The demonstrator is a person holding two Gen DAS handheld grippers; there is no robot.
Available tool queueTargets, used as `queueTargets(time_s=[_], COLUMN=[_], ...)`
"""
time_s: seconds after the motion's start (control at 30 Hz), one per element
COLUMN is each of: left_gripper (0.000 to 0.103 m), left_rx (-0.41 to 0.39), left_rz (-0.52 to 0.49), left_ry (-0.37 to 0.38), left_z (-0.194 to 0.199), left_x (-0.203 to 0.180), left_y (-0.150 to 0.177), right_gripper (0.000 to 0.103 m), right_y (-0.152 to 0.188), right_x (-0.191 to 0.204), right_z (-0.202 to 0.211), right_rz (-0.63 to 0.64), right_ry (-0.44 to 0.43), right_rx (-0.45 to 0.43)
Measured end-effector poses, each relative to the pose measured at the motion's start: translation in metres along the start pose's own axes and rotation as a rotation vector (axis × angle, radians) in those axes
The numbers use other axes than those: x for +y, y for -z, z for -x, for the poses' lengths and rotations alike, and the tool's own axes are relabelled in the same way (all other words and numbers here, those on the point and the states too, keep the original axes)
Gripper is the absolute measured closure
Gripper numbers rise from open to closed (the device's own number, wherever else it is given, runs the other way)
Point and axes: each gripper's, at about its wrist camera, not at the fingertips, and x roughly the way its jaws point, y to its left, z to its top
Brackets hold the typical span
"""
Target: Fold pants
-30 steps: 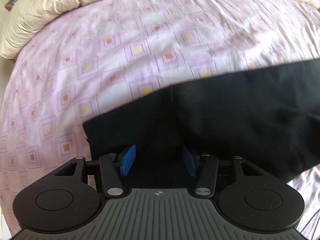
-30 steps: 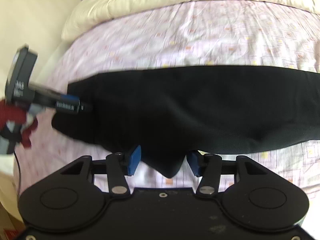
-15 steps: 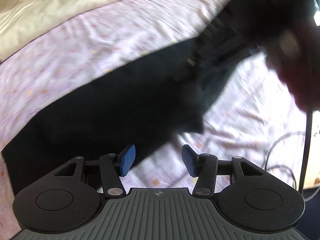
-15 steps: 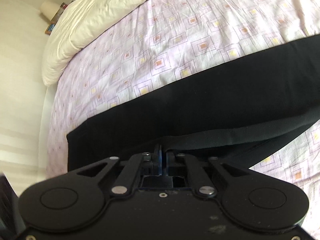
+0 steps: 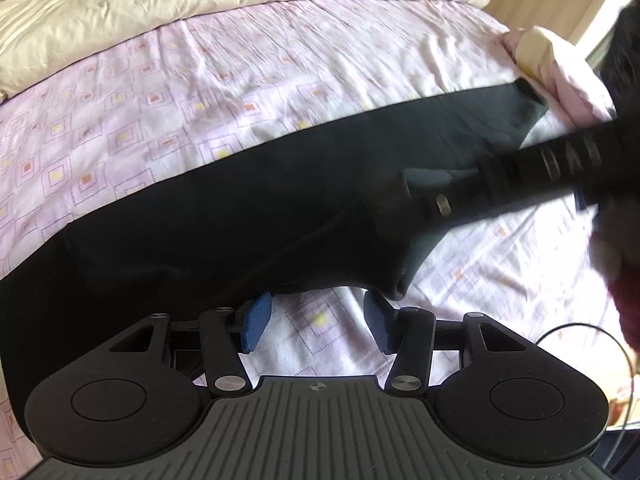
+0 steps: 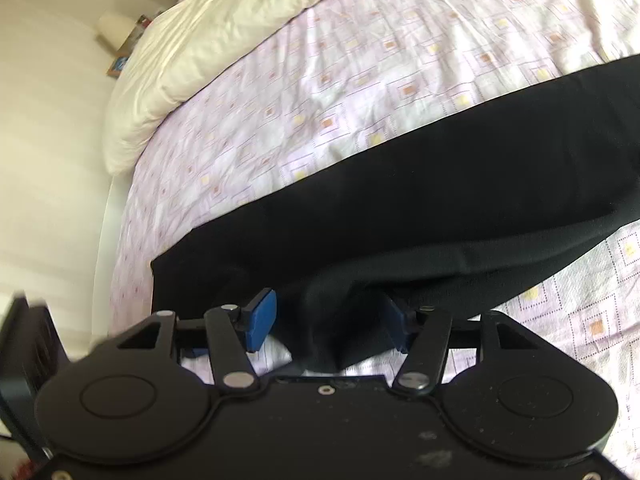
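**Pants lying across bed, both jaws apart**

While the black pants [image 5: 248,208] are lying in a long band across the bed sheet [image 5: 248,80], a cream duvet [image 5: 200,4] is bunching along the far edge of the bed. A thin cable [image 5: 576,332] is trailing at the right of the left wrist view. Seen from the left wrist, the right hand-held gripper [image 5: 404,200] is reaching in from the right and covering part of the cloth; a dark red sleeve [image 5: 624,300] is showing behind it.

Left hand-held gripper [image 5: 316,316] is hovering released, jaws about half apart, only patterned sheet lying between the blue pads [image 5: 256,320]; the pants' near edge is sitting just beyond the fingertips.

Right hand-held gripper [image 6: 328,320] is opening; a raised fold of the pants is standing between its jaws, apart from the left pad. Contact at the right pad: cannot tell.
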Motion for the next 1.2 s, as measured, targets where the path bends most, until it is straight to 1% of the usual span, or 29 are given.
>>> queueTargets(time_s=[0.1, 0.13, 0.17, 0.23, 0.27, 0.3, 0.4, 0.47, 0.53, 0.63, 0.73, 0.83, 0.9, 0.97, 1.1, 1.2], left_gripper=[0.053, 0.053, 0.053, 0.053, 0.053, 0.053, 0.053, 0.053, 0.053, 0.053, 0.053, 0.053, 0.053, 0.053, 0.051, 0.048], left_rx=[0.005, 0.008, 0.013, 0.022, 0.024, 0.026, 0.008, -0.01, -0.02, -0.007, 0.016, 0.033, 0.065, 0.085, 0.08, 0.087], left_rz=[0.011, 0.008, 0.002, -0.004, -0.009, -0.02, -0.035, -0.006, 0.04, 0.11, 0.185, 0.21, 0.223, 0.229, 0.2, 0.212], left_ry=[0.009, 0.005, 0.0, 0.002, 0.003, 0.006, 0.032, 0.038, 0.011, -0.077, -0.134, -0.192, -0.217, -0.226, -0.213, -0.208], left_z=[0.003, 0.003, 0.003, 0.003, 0.004, 0.008, 0.024, 0.032, 0.035, 0.028, 0.014, 0.002, -0.007, -0.014, -0.018, -0.019], left_x=[0.006, 0.006, 0.006, 0.005, 0.005, 0.005, 0.01, 0.02, 0.034, 0.057, 0.08, 0.099, 0.109, 0.118, 0.122, 0.123], left_y=[0.001, 0.002, 0.003, 0.005, 0.007, 0.01, 0.017, 0.02, 0.019, 0.017, 0.016, 0.016, 0.018, 0.022, 0.025, 0.024], right_gripper=[0.043, 0.045, 0.05, 0.062, 0.084, 0.092, 0.094, 0.094, 0.094, 0.094, 0.095, 0.095, 0.095, 0.095, 0.095, 0.095], right_y=[0.012, 0.015, 0.018, 0.021, 0.022, 0.022, 0.026, 0.031, 0.039, 0.045, 0.048, 0.05, 0.047, 0.047, 0.052, 0.051], right_x=[0.009, 0.011, 0.014, 0.02, 0.023, 0.025, 0.023, 0.018, 0.009, -0.002, -0.005, -0.006, -0.001, -0.002, -0.005, -0.005], right_z=[-0.001, -0.001, -0.001, -0.003, -0.005, -0.006, -0.004, -0.009, -0.017, -0.022, -0.027, -0.031, -0.039, -0.045, -0.051, -0.052], right_rz=[0.073, 0.094, 0.112, 0.141, 0.161, 0.172, 0.135, 0.113, 0.086, 0.005, -0.013, -0.023, -0.026, -0.039, -0.05, -0.05], right_ry=[-0.006, -0.003, 0.001, 0.003, 0.017, 0.035, 0.031, 0.06, 0.081, 0.087, 0.108, 0.12, 0.137, 0.152, 0.162, 0.164], right_rx=[-0.006, -0.015, -0.021, -0.019, -0.005, 0.013, 0.086, 0.148, 0.172, 0.181, 0.196, 0.202, 0.207, 0.213, 0.213, 0.22])
